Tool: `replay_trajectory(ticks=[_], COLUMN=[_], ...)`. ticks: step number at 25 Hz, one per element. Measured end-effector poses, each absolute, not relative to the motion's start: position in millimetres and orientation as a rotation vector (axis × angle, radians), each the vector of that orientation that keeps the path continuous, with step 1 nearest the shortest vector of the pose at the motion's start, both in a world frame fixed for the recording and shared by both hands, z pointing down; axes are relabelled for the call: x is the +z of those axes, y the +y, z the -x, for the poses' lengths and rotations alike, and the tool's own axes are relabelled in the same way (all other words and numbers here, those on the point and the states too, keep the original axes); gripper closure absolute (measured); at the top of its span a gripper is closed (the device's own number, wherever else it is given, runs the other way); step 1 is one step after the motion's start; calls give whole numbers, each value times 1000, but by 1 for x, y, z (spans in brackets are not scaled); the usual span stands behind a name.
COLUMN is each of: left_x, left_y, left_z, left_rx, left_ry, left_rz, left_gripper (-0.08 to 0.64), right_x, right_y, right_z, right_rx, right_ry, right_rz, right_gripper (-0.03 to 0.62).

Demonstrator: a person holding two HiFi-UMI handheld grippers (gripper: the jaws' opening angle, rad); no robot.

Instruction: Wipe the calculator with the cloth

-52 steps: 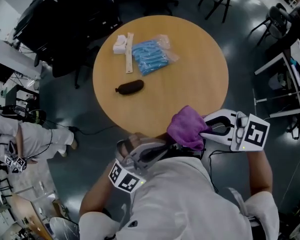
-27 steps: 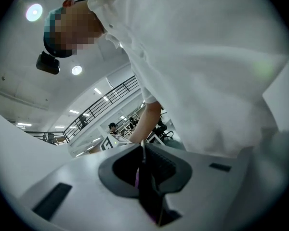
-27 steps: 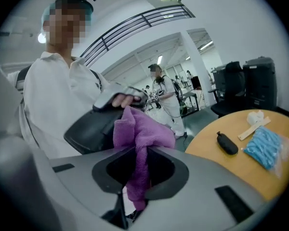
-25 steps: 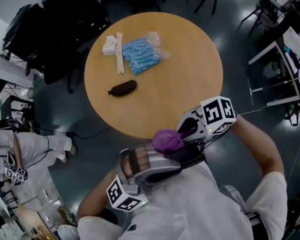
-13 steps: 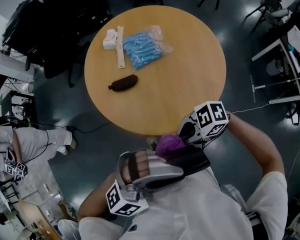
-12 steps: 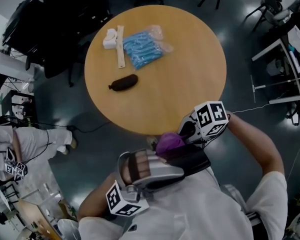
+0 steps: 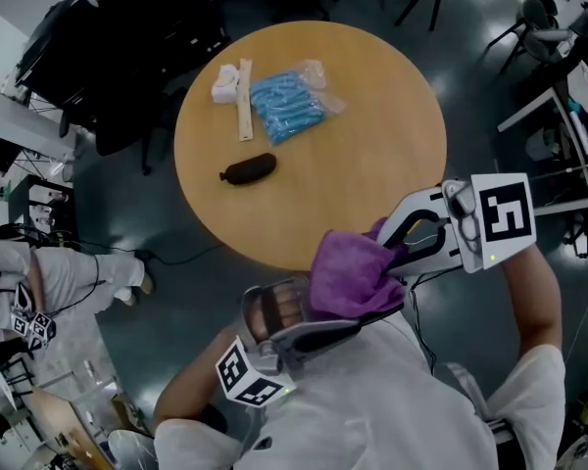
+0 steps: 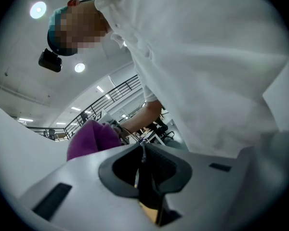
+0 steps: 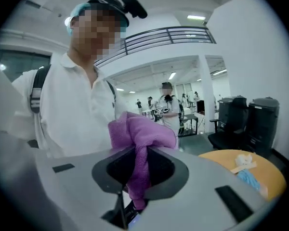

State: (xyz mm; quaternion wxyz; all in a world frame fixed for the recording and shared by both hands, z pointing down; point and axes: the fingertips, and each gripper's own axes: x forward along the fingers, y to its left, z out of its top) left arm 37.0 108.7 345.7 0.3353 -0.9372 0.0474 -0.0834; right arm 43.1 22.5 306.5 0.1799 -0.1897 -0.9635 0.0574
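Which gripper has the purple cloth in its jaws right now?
The right gripper: the purple cloth is pinched between its jaws. The left gripper is shut on a thin dark slab instead, likely the calculator.

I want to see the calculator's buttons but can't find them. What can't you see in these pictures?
The calculator: in the head view the purple cloth covers nearly all of it; the left gripper view shows only a dark edge, so no buttons.
The dark lump on the table: head view, too small to name.
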Motion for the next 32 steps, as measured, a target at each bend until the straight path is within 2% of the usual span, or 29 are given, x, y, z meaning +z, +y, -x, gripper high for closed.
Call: replay_trajectory(ticks=[17,32], left_x=[339,313], left_y=[119,107], left_z=[-57,-48], left_rx=[-171,-52], left_ry=[38,147], left_rz=[2414,2547], left_gripper=[514,514], right_x=[401,477], right_y=[54,66], right_z=[-17,-32], right_rx=[267,413], right_ry=[-2324,-2150], right_rz=[805,840], right_gripper=[525,526])
